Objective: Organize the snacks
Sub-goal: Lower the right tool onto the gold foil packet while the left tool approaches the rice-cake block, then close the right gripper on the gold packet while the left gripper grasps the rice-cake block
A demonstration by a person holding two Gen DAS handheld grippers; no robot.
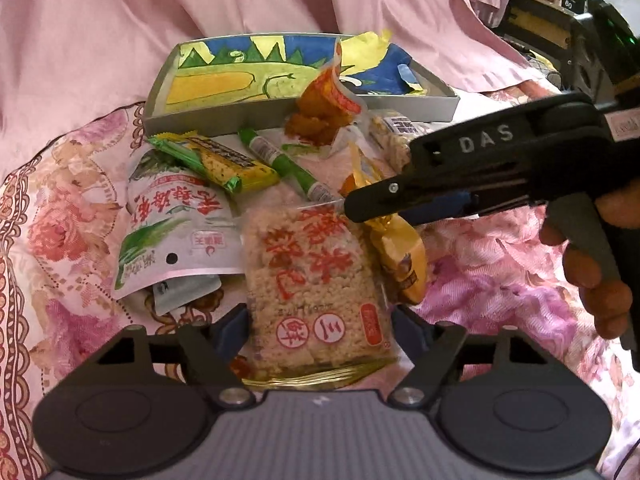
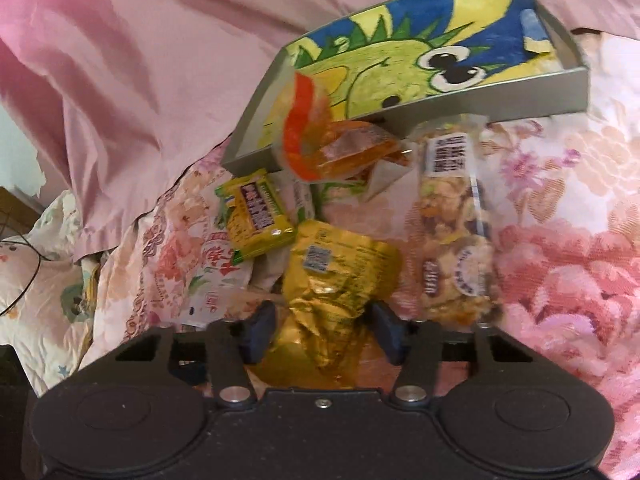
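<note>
A clear pack of rice crackers (image 1: 316, 272) with red print lies on the flowered bedspread. My left gripper (image 1: 320, 328) has its blue pads against both long sides of the pack. A crumpled gold snack packet (image 2: 332, 280) sits between the pads of my right gripper (image 2: 324, 332), which squeeze it. In the left wrist view the right gripper (image 1: 360, 208) reaches in from the right above that gold packet (image 1: 400, 256), with a hand on its trigger. A grey tray (image 1: 160, 120) lined with a dinosaur drawing stands behind the pile.
Loose snacks lie between grippers and tray: a white-green pouch (image 1: 172, 224), a yellow-green bar (image 1: 224, 160), a green stick (image 1: 280, 160), an orange pouch (image 1: 324, 108) leaning on the tray wall (image 2: 520, 96), and a nut mix pack (image 2: 452, 240). Pink bedding rises behind.
</note>
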